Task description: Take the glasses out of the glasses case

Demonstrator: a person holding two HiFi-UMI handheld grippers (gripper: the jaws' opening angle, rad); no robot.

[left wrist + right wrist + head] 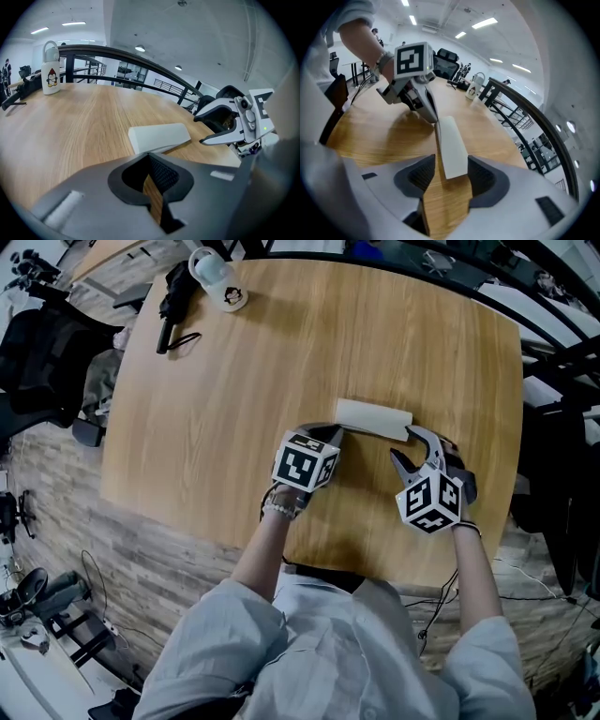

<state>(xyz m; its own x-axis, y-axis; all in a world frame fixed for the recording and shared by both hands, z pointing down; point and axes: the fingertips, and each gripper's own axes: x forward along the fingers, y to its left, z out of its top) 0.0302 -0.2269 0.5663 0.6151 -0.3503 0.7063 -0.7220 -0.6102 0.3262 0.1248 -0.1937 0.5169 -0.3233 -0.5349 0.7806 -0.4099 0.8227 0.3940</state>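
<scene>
A closed white glasses case (373,418) lies on the wooden table (216,418), near its front edge. My right gripper (412,451) is open, and in the right gripper view the case's near end (451,140) sits between the two jaws with a sliver of wood showing beside it. My left gripper (328,434) is at the case's left end, jaws shut with only a thin slit between them (152,176). The case (159,136) lies just ahead of it, touching or nearly touching its tip (426,105). The glasses are hidden.
A white mug with a penguin print (217,277) and a black handheld device (173,301) stand at the table's far left corner. A black railing and office chairs lie beyond the far edge. The person's body is close to the near edge.
</scene>
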